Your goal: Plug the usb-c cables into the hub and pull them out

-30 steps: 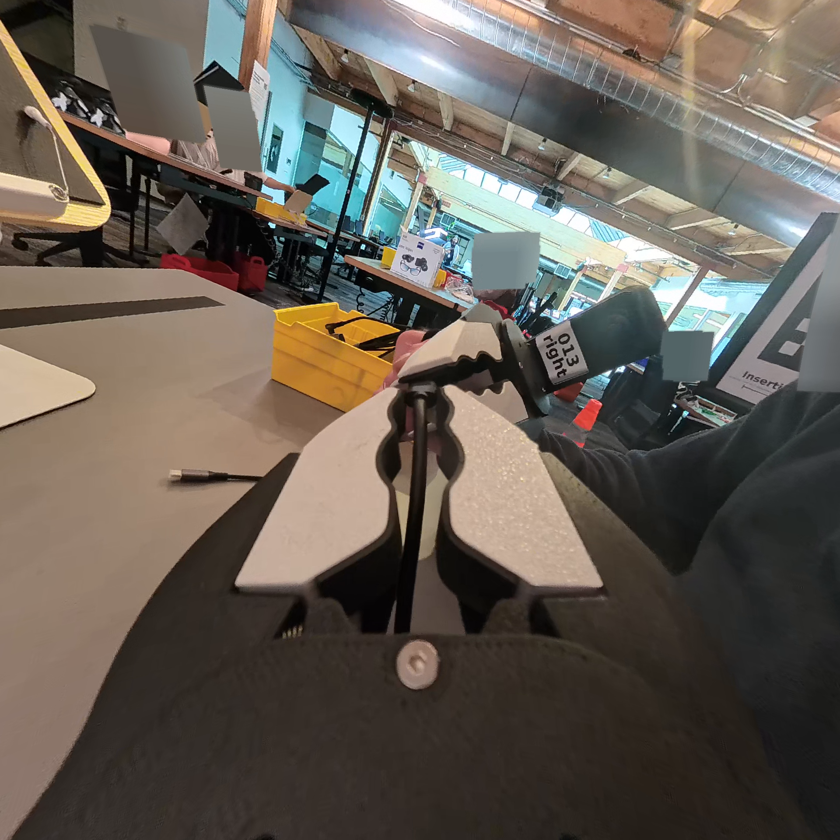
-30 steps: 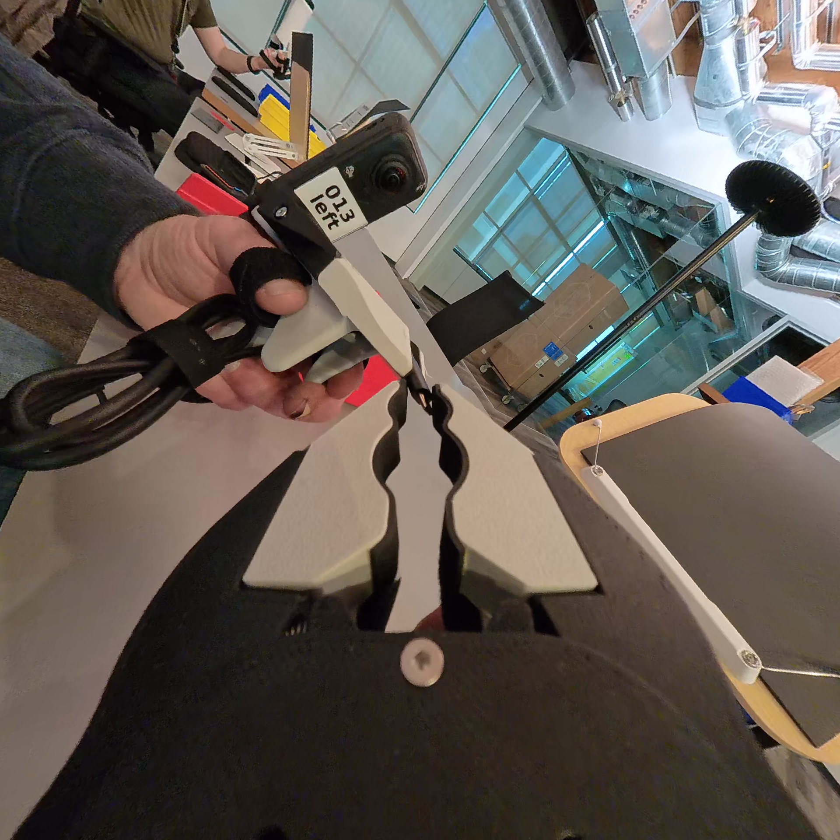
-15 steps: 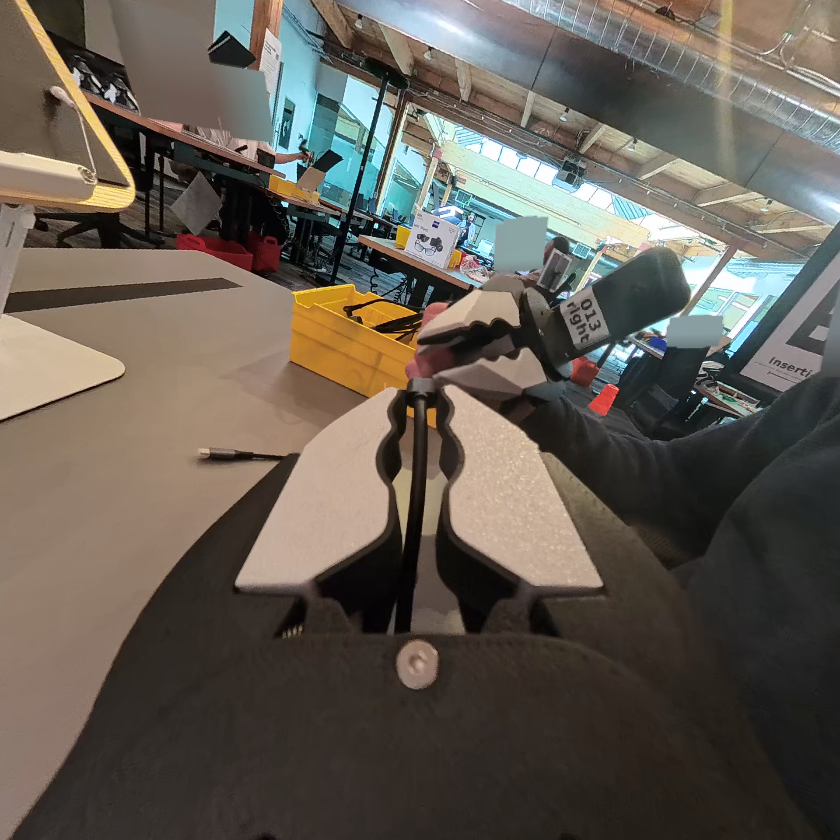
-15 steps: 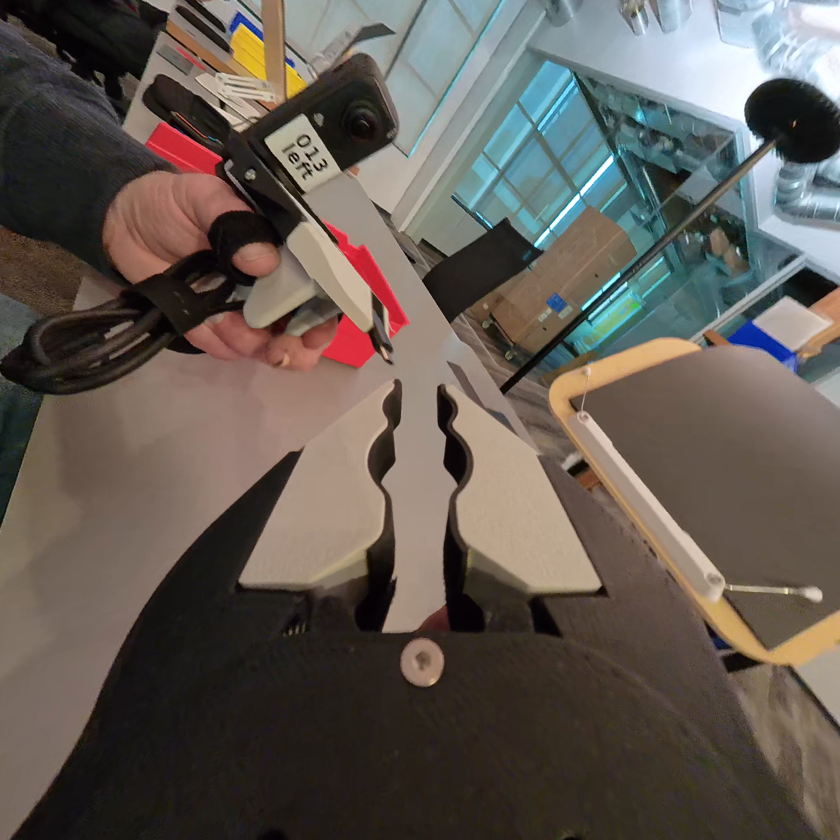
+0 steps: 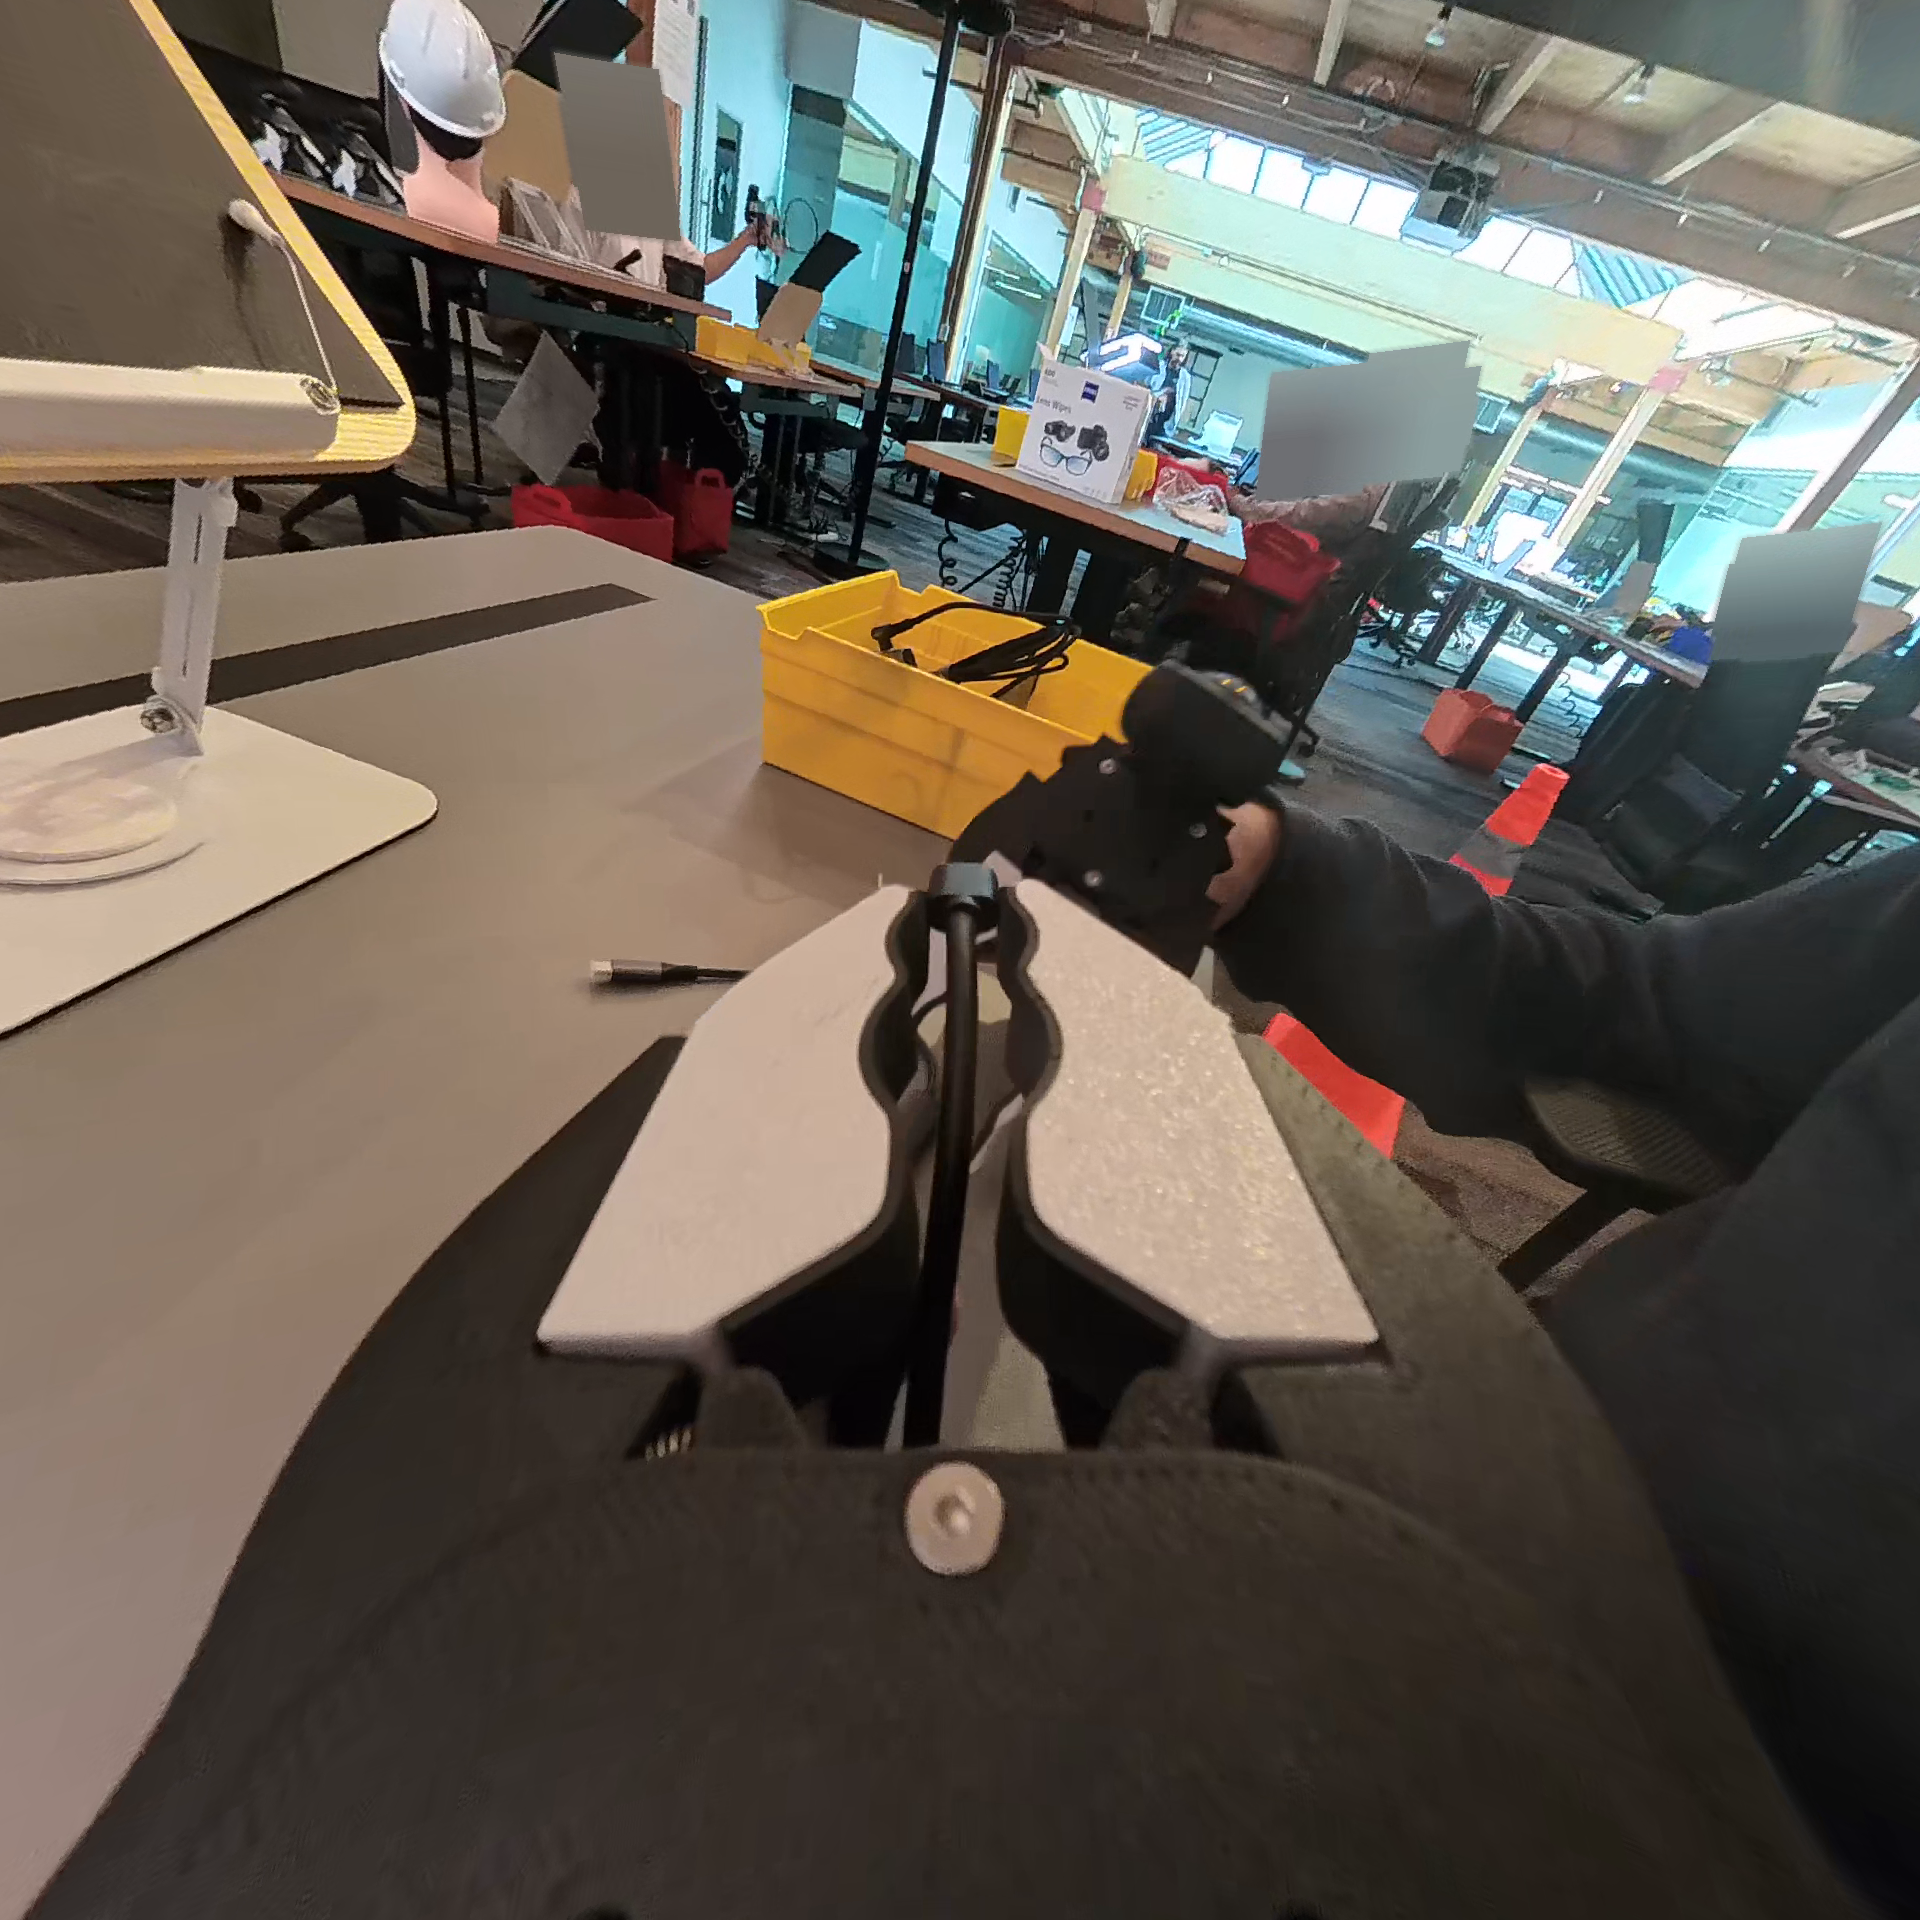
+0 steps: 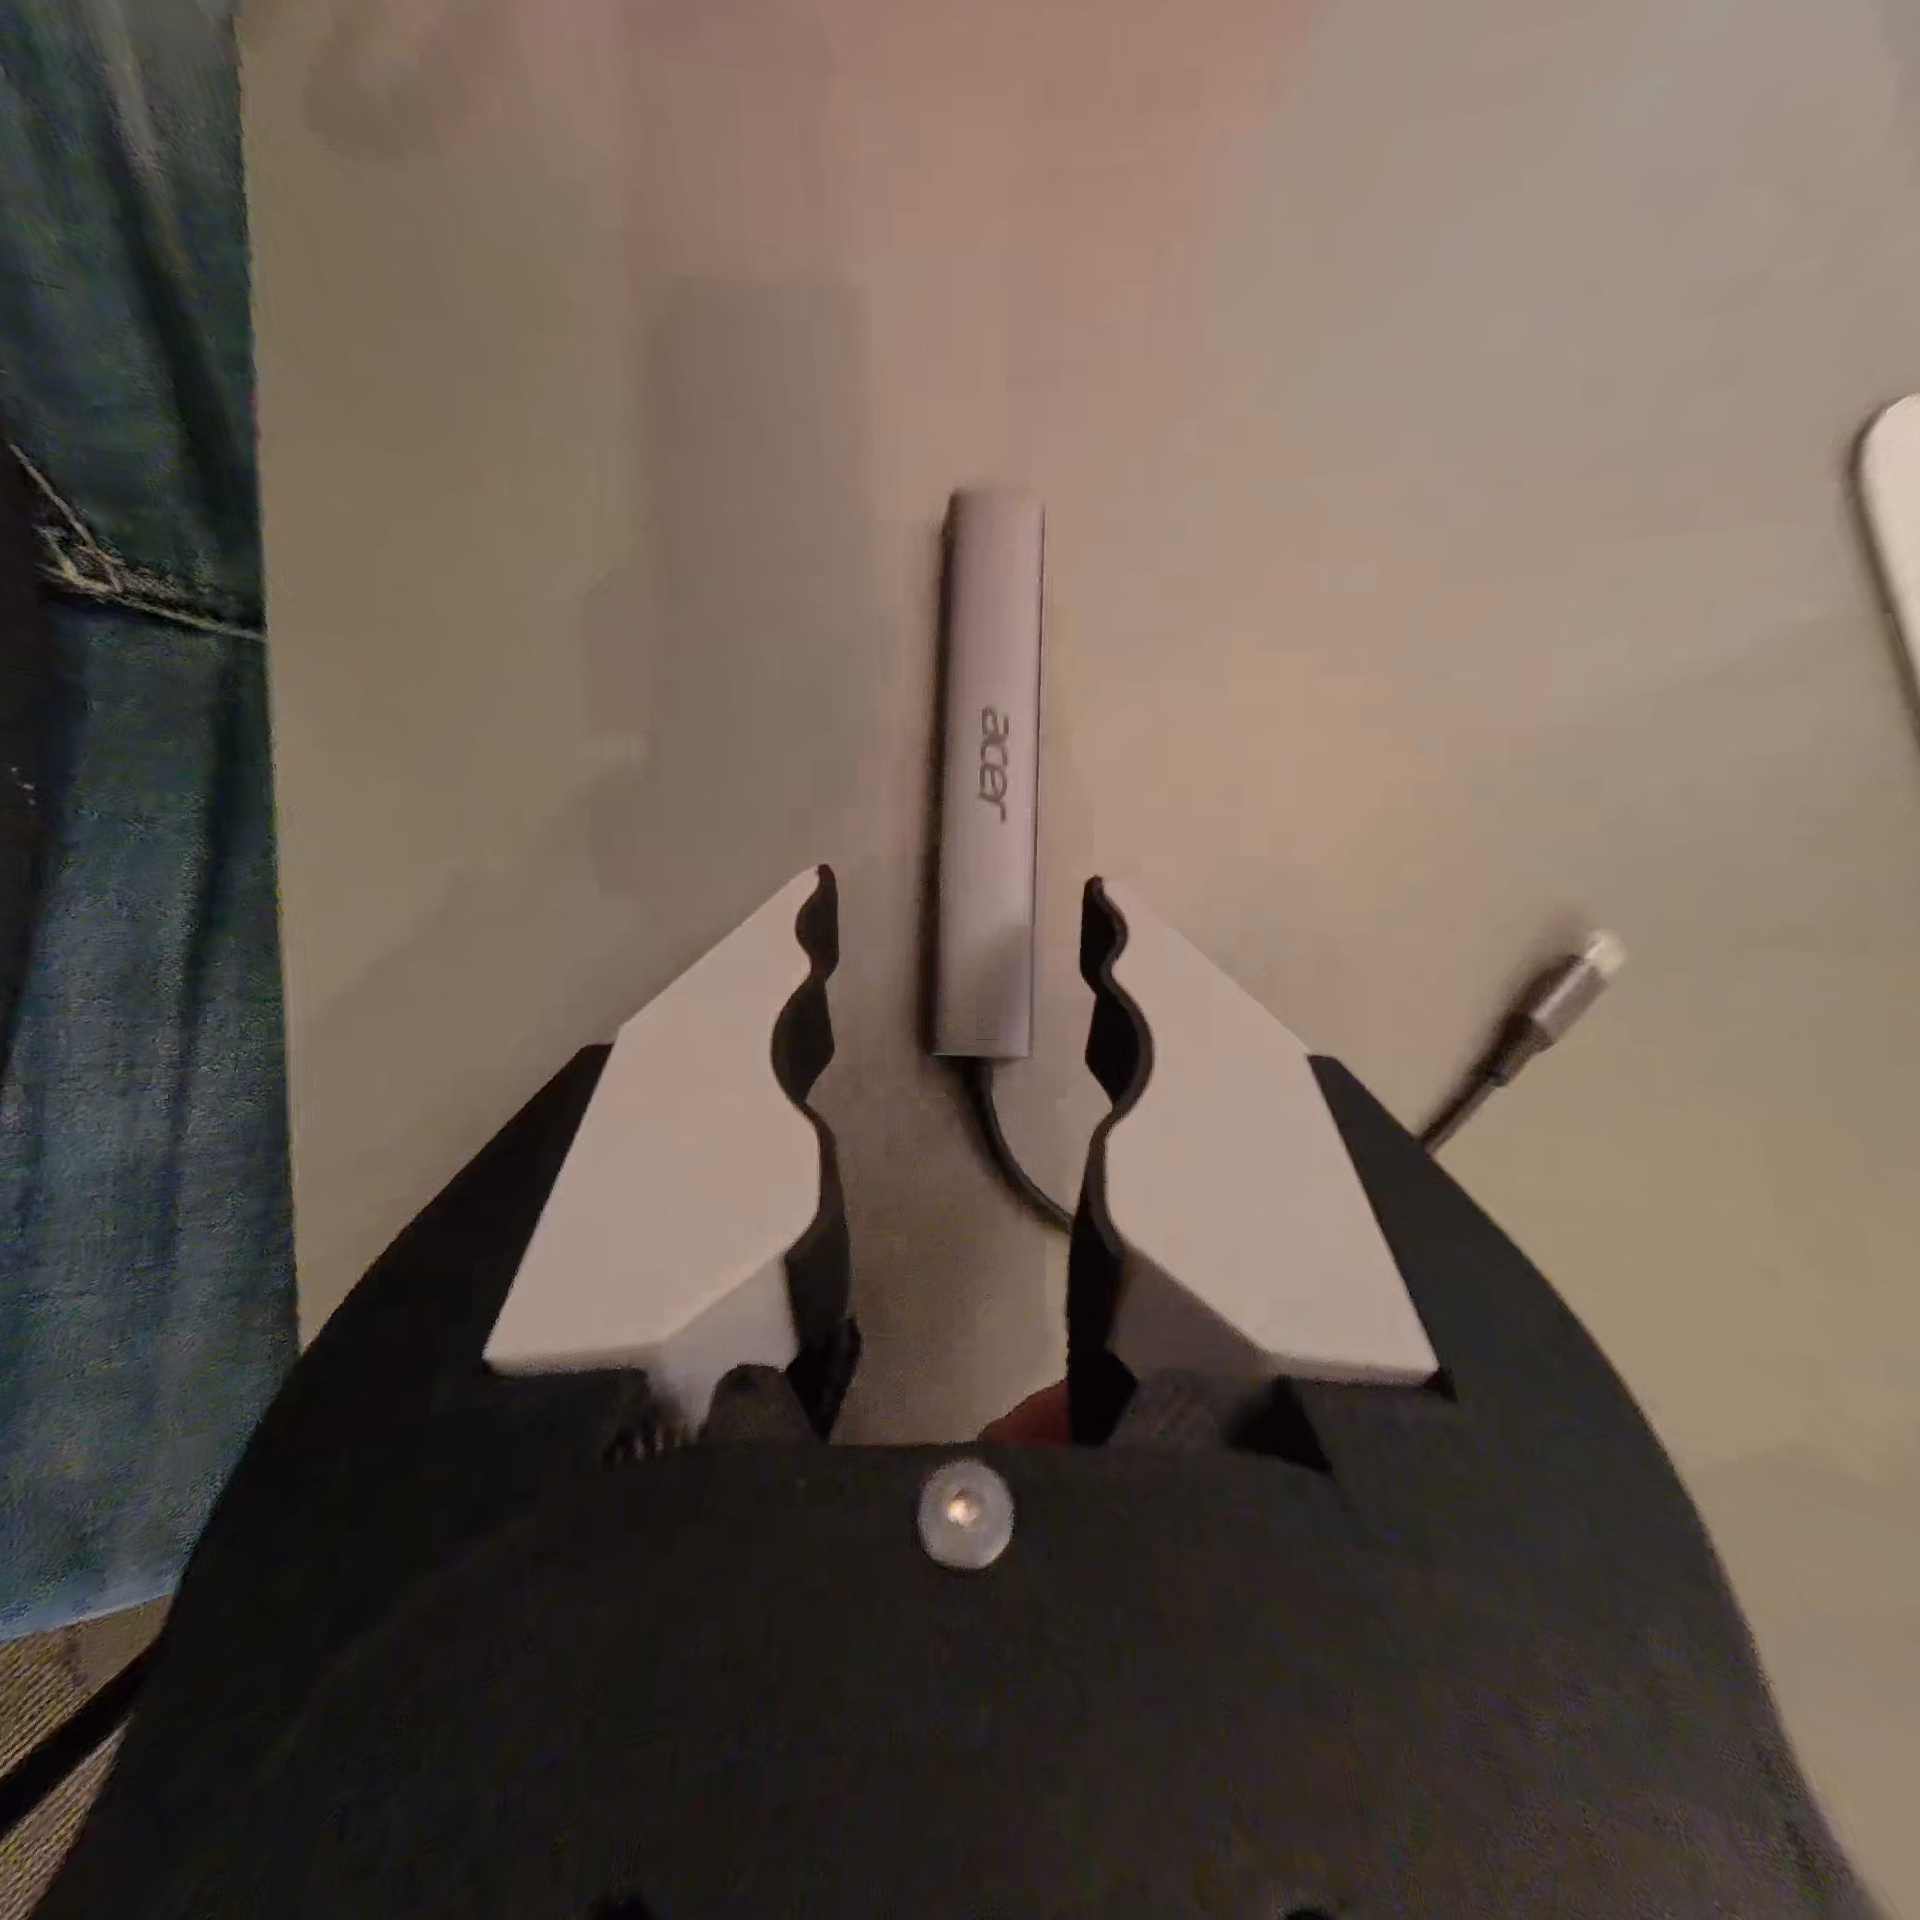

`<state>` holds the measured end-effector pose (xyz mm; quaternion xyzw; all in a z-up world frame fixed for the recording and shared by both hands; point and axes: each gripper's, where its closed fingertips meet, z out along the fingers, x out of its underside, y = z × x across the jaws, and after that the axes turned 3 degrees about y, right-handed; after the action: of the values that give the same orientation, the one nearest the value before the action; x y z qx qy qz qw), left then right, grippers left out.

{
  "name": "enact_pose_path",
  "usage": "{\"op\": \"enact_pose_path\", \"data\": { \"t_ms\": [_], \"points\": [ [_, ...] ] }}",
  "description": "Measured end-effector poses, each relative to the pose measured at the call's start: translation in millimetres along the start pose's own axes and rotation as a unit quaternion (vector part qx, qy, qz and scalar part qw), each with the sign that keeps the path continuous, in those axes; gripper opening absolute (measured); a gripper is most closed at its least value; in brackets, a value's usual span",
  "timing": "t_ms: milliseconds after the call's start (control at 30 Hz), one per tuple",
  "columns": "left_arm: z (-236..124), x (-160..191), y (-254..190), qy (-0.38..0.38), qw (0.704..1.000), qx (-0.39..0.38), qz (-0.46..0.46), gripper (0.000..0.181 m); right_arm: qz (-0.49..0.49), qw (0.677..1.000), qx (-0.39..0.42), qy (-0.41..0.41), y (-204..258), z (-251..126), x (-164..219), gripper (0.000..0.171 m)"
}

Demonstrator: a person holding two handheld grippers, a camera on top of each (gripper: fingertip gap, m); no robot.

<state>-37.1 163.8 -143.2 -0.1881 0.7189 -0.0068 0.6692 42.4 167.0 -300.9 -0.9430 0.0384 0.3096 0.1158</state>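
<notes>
My left gripper (image 5: 961, 904) is shut on a black usb-c cable (image 5: 951, 1091) that runs back between its fingers, with the plug collar at the tips. It is held above the grey table (image 5: 312, 1091). My right gripper (image 6: 956, 888) is open wide and points straight down over the grey hub (image 6: 987, 675), which lies flat on the table. The hub's near end shows between the two fingers, apart from them. The hub's own thin cable (image 6: 1003, 1143) leaves that end. In the left wrist view the right gripper (image 5: 1132, 831) shows from behind, just past my left fingertips.
A silver plug on a thin cable (image 6: 1569, 987) lies to the right of the hub; it also shows in the left wrist view (image 5: 644, 974). A yellow bin (image 5: 883, 727) holds cables. A white stand base (image 5: 229, 842) is at the left. A jeans-clad leg (image 6: 125, 779) lies along the table edge. My hands' fingertips stand some 20 cm from each other.
My right gripper has swung away from the left gripper's plug, turned down over the hub and opened wide. My left gripper still holds the cable and has tilted lower toward the table.
</notes>
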Motion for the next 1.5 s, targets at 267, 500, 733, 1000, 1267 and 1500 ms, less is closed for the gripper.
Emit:
{"op": "enact_pose_path", "data": {
  "t_ms": [267,500,733,1000,1267,1500],
  "points": [
    [-0.3,4.3,2.4,0.01,1.0,-0.007,0.007,0.012,0.049,0.998,0.01,0.03,-18.6,14.6,16.4,0.018],
    [0.1,8.6,7.8,0.022,0.999,-0.024,0.014,0.012,0.239,0.968,0.071,0.006,-39.0,14.5,18.6,0.018],
    [0.4,10.0,9.2,0.025,0.999,-0.027,0.015,0.012,0.165,0.983,0.076,0.008,-36.2,-3.7,7.8,0.048],
    [1.1,11.9,8.8,0.033,0.999,-0.031,0.021,0.012,0.145,0.987,0.027,0.068,-15.3,18.7,13.9,0.027],
    [1.0,14.7,10.0,0.037,0.999,-0.032,0.022,0.012,0.156,0.985,0.067,0.022,-22.4,16.0,9.5,0.019],
    [2.6,24.5,17.0,0.064,0.994,-0.063,0.066,0.012,0.258,0.962,-0.003,-0.087,-29.8,-12.2,-8.2,0.019]
  ]
}}
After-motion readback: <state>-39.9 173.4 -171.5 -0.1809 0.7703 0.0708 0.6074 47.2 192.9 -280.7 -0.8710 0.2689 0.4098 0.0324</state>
